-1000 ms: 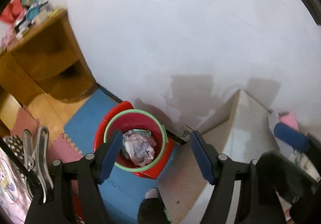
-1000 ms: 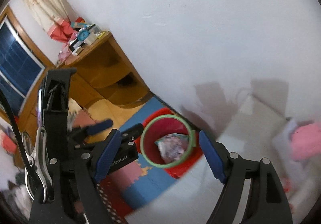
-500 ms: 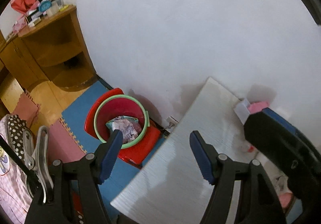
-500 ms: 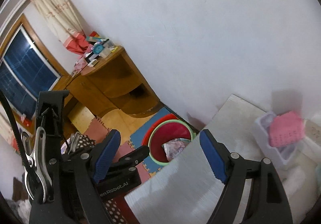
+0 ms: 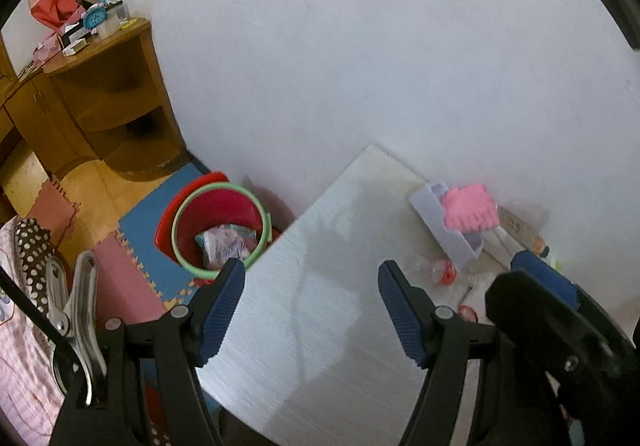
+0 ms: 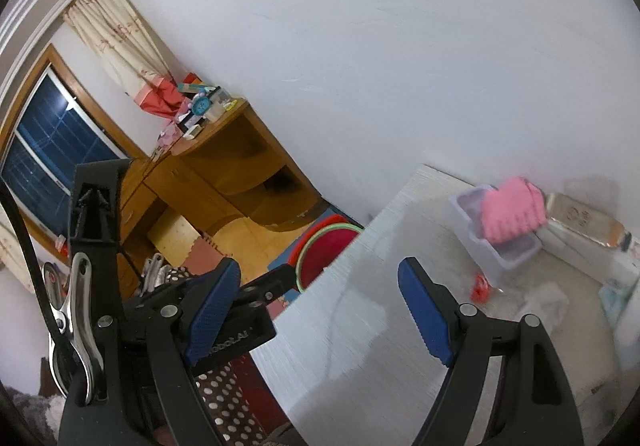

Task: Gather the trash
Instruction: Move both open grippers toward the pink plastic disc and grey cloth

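A red trash bin with a green rim stands on the floor left of the white table; crumpled wrappers lie in it. The bin also shows in the right wrist view, partly hidden by the table edge. My left gripper is open and empty above the table's left part. My right gripper is open and empty over the table. Small red bits of trash lie on the table near a lilac box; they also show in the right wrist view, next to crumpled white paper.
A lilac plastic box holding a pink sponge stands at the table's back by the wall, with a bottle lying behind it. A wooden corner shelf stands at the left. Foam mats cover the floor.
Both grippers have swung from above the bin up and to the right over the table. The box, sponge and red bits have come into view. Both stay open.
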Tool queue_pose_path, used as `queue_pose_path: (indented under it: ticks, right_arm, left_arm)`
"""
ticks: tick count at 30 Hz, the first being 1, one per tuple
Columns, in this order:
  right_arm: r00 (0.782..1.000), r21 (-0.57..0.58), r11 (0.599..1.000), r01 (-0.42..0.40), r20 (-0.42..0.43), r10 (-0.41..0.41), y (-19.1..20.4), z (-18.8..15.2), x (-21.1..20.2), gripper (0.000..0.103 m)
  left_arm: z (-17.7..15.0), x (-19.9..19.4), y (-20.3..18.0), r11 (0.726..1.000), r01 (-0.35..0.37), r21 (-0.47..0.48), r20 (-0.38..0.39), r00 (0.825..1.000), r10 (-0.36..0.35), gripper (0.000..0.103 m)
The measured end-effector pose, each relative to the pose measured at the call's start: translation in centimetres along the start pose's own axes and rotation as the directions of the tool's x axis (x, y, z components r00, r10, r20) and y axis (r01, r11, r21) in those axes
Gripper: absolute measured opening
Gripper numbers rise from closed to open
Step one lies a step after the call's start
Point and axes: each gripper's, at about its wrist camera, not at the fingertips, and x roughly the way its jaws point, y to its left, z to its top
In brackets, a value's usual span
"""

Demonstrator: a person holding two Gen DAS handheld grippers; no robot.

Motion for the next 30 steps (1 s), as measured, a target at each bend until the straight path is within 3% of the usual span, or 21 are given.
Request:
queue_pose_path:
  ticks: [18,30]
  right_arm:
    - [1.000,0.066,0.997,0.030,0.004,-0.030,-4.8,-1.3,-4.1,0.083]
    - [0.999,0.109,0.993,0.039,0.033,-0.042,-6.8,-2.5,-5.9,0.083]
  left_arm:
    - [-1.5,0.9,-5.4,0.994,0.041,0.098,-0.004,0.999,-0.041,0.073]
    - [-3.9,1.7,-9.8,0.956,0.040,0.292,-0.010,0.999,-0.038,0.073]
